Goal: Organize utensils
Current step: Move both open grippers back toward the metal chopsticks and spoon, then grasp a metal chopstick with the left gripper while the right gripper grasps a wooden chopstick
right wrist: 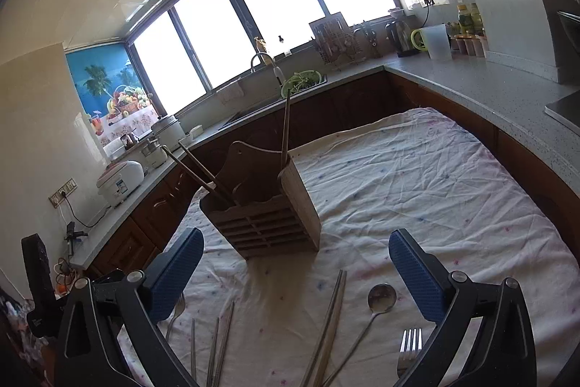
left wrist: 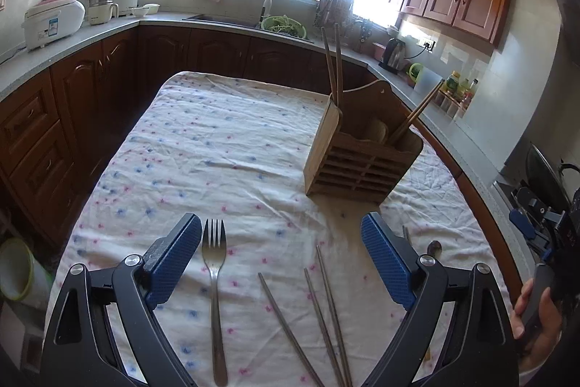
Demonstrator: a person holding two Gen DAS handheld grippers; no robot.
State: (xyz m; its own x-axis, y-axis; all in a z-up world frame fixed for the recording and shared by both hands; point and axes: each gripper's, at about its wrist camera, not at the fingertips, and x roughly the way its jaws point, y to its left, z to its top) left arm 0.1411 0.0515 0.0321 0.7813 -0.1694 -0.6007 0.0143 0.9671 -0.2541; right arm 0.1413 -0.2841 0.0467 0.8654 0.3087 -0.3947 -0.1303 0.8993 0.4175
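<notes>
Fork (left wrist: 214,281) between left gripper (left wrist: 281,233) spread jaws.

Open right claw (right wrist: 295,269) above spoon (right wrist: 380,296), chopsticks (right wrist: 331,318).

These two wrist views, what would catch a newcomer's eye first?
The wooden utensil holder stands mid-table on the floral tablecloth, with chopsticks poking out. Loose cutlery lies nearer: a fork, metal chopsticks and a spoon. Both open claws, left claw and right claw, hover over it.
</notes>
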